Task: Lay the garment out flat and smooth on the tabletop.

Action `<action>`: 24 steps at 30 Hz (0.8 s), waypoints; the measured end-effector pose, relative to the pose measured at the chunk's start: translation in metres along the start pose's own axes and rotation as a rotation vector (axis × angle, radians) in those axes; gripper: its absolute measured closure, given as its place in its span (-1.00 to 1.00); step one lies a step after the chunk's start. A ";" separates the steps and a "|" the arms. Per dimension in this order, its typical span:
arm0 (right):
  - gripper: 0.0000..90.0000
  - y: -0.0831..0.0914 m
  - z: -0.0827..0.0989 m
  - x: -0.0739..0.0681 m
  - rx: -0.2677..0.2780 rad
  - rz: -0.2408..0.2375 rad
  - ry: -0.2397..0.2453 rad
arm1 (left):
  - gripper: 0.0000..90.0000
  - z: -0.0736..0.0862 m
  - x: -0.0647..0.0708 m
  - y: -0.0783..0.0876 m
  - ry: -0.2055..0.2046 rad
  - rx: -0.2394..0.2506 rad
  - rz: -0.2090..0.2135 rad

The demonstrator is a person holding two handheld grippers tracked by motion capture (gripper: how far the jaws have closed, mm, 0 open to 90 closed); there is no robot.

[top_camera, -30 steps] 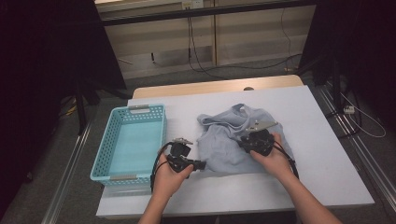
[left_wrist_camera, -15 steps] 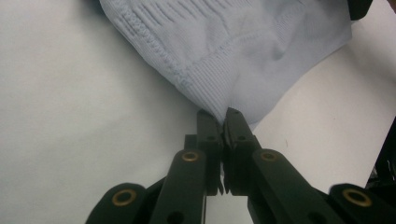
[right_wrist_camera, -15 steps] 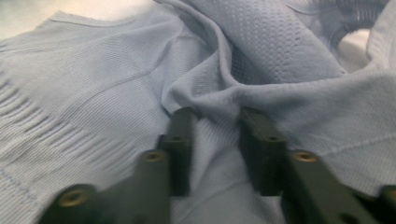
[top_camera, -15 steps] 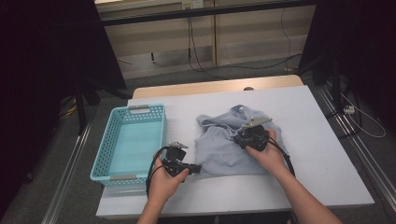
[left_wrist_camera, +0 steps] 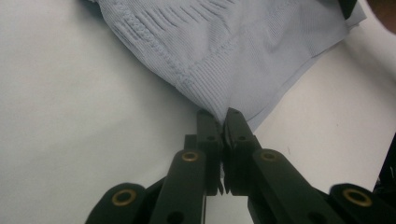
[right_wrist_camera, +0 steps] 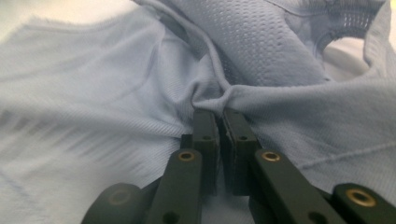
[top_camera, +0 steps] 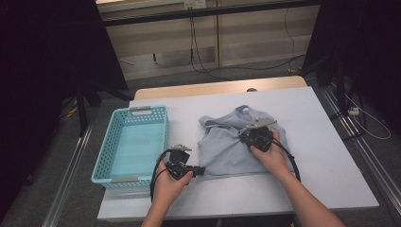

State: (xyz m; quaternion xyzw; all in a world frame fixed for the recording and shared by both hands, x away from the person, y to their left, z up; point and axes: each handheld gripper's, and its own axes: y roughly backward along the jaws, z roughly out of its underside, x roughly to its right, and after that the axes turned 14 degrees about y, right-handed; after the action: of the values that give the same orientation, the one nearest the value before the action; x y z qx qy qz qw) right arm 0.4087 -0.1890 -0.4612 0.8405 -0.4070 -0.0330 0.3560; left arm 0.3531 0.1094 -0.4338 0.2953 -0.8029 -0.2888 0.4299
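Light blue garment [top_camera: 236, 146] lies rumpled on the white bench [top_camera: 321, 156], right of the teal basket [top_camera: 135, 142], not in it. Left gripper [top_camera: 201, 170] has its jaws pressed together on the near-left hem corner, ribbed edge pinched at the very tips in the left gripper view [left_wrist_camera: 219, 119]. Right gripper [top_camera: 246, 135] jaws have just been closing and now pinch a small bunched ridge of fabric mid-garment, seen in the right gripper view [right_wrist_camera: 215, 112]. Risks: the left grip sits right at the jaw tips on a thin edge, so a pull or lift may let the hem slide out. The right pinch may have caught only the top layer, so a lift could separate layers and leave the garment sagging rather than folding clean. Pulling both hands apart would stretch or skew the cloth. Any swing toward the basket could snag trailing fabric on its rim.
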 end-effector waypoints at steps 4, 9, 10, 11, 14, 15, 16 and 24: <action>0.63 -0.001 0.000 -0.001 -0.002 -0.002 0.020 | 0.94 0.001 -0.001 -0.002 0.000 -0.009 -0.006; 0.01 0.011 -0.004 0.004 0.021 0.002 -0.036 | 0.93 -0.002 -0.001 -0.001 -0.004 -0.012 -0.007; -0.12 0.015 -0.005 0.005 0.029 0.018 -0.038 | 0.93 -0.003 -0.001 -0.002 -0.007 -0.014 -0.009; -0.12 0.015 -0.005 0.005 0.029 0.018 -0.038 | 0.93 -0.003 -0.001 -0.002 -0.007 -0.014 -0.009; -0.20 0.036 -0.002 0.017 0.043 0.044 -0.088 | 0.93 -0.006 -0.001 -0.002 -0.008 -0.020 -0.012; -0.22 0.041 0.000 0.021 0.039 0.054 -0.101 | 0.93 -0.006 -0.001 -0.002 -0.008 -0.020 -0.012; -0.24 0.047 0.003 0.026 0.040 0.062 -0.110 | 0.93 -0.006 -0.001 -0.002 -0.010 -0.020 -0.012; -0.24 0.081 0.028 0.049 0.076 0.112 -0.224 | 0.93 -0.009 0.001 0.000 -0.015 -0.014 -0.016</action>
State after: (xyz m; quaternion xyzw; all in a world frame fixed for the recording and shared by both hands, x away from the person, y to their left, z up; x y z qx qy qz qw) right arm 0.3782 -0.2737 -0.4195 0.8203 -0.4917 -0.0915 0.2776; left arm 0.3599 0.1070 -0.4289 0.2967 -0.8015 -0.3001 0.4237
